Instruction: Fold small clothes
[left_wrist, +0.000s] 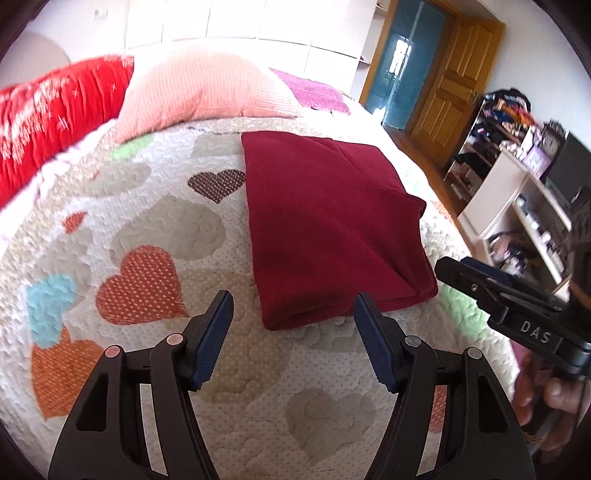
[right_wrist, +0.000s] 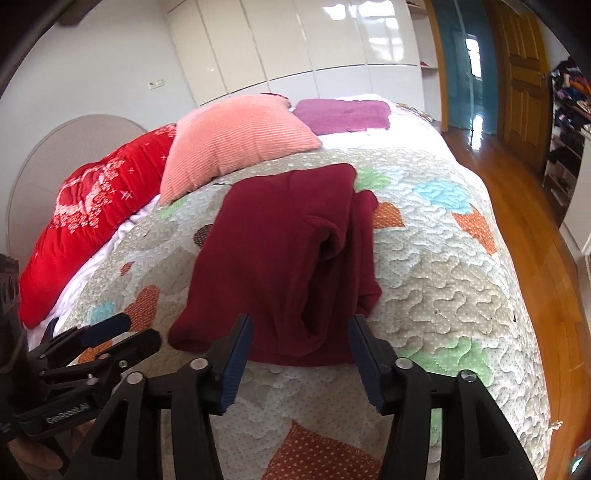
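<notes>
Left gripper (left_wrist: 293, 314), jaws spread wide and holding nothing, poised above the quilted bedspread (left_wrist: 155, 229) just short of the near edge of the dark red garment (left_wrist: 325, 221). Right gripper (right_wrist: 301, 338), likewise wide and empty, is aimed at the same near edge; in the left wrist view it enters from the right, close to the garment's near right corner, though whether it touches the cloth cannot be told. The garment lies on the bedspread near the middle of the bed, in front of the pink pillow (right_wrist: 236, 140) and the red quilt (right_wrist: 92, 210), apart from both. It appears folded into a compact rectangle with layered edges along its near side; in the right wrist view a loose fold or sleeve bulges along its right side. Judged from this, most of the folding seems done; what may remain is a final fold or tidying of that looser right side, then release.
</notes>
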